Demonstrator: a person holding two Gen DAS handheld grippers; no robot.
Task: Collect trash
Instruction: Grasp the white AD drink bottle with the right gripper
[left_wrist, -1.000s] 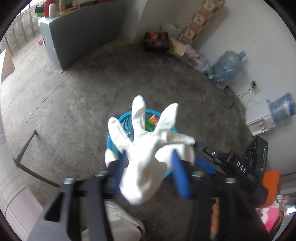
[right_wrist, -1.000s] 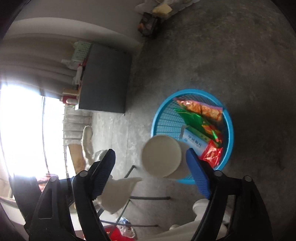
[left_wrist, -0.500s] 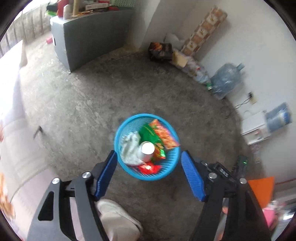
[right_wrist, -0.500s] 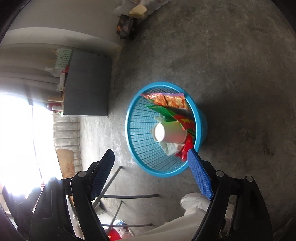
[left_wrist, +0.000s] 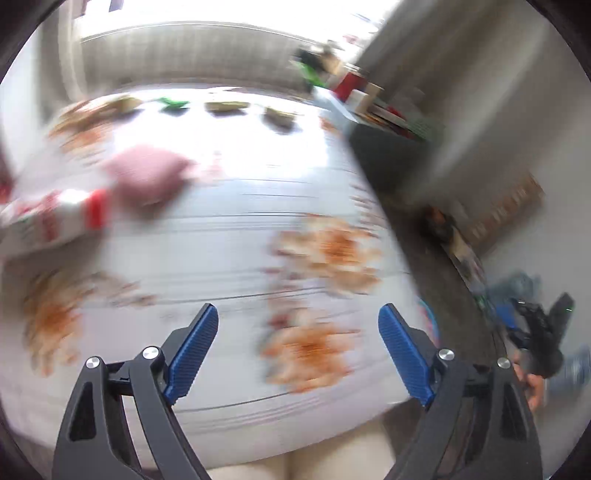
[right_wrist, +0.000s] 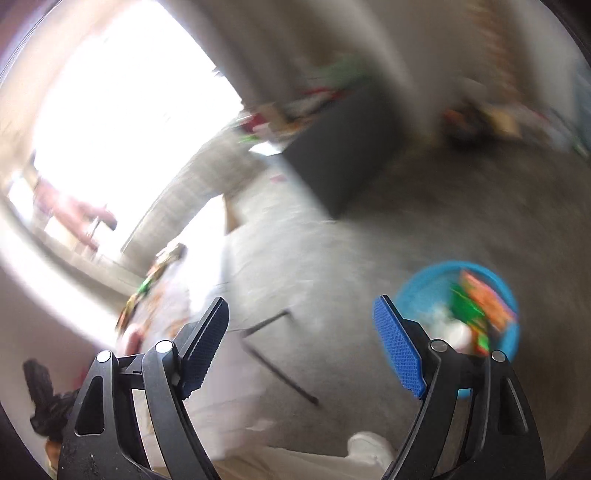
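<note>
Both views were heavily motion-blurred. The left claw (left_wrist: 298, 350) was spread and empty above a white, orange-patterned surface (left_wrist: 221, 258), where a pink item (left_wrist: 147, 177) and a red-and-white packet (left_wrist: 55, 218) lay near its far left edge. The right claw (right_wrist: 301, 343) was spread too, empty. The blue basket (right_wrist: 413, 288) sat on the floor, holding wrappers. Slowing down before reaching would likely help aim.

Ribbed blue fingers (left_wrist: 192, 350), plastic mesh basket (right_wrist: 417, 291), rough concrete floor (right_wrist: 461, 221).
</note>
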